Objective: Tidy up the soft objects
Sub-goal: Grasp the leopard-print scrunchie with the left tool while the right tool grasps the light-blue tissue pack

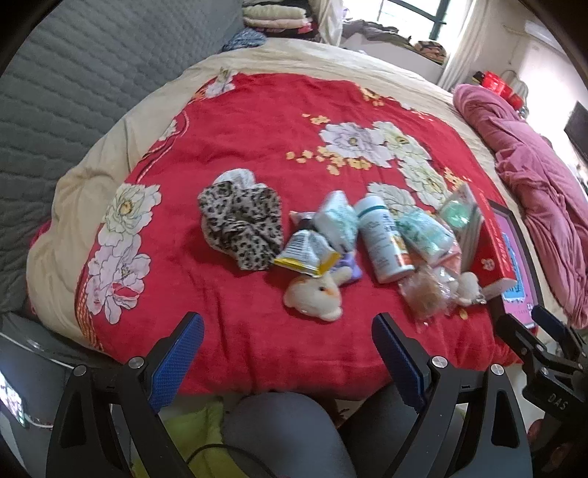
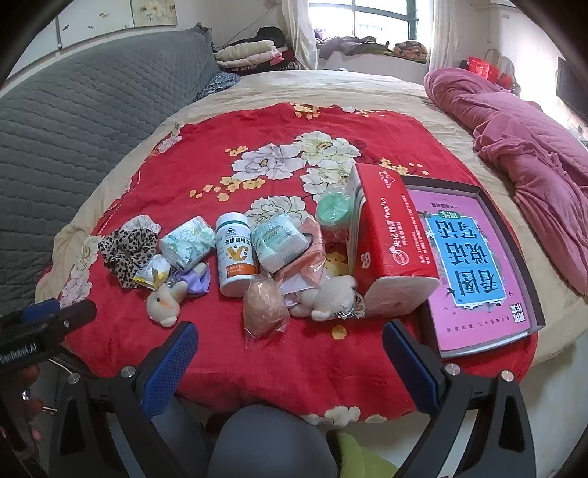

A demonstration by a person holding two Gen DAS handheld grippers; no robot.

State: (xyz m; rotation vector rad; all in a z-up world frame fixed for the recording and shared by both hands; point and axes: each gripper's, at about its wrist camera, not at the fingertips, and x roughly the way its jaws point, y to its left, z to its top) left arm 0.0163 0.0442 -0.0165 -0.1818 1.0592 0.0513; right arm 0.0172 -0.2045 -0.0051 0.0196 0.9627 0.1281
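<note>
Two grippers, left gripper (image 1: 286,353) and right gripper (image 2: 290,362), jaws released, over red floral blanket (image 2: 294,349), grey quilted headboard (image 2: 73,121), bright window (image 2: 382,18).

daylight from the blown-out window (image 2: 375,18); soft blur, strong fisheye bending at edges.

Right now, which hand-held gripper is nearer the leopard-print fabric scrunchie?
Left. The left hand-held gripper hovers open just before the leopard-print fabric scrunchie; the right hand-held gripper sits farther right, facing the bottle.
</note>
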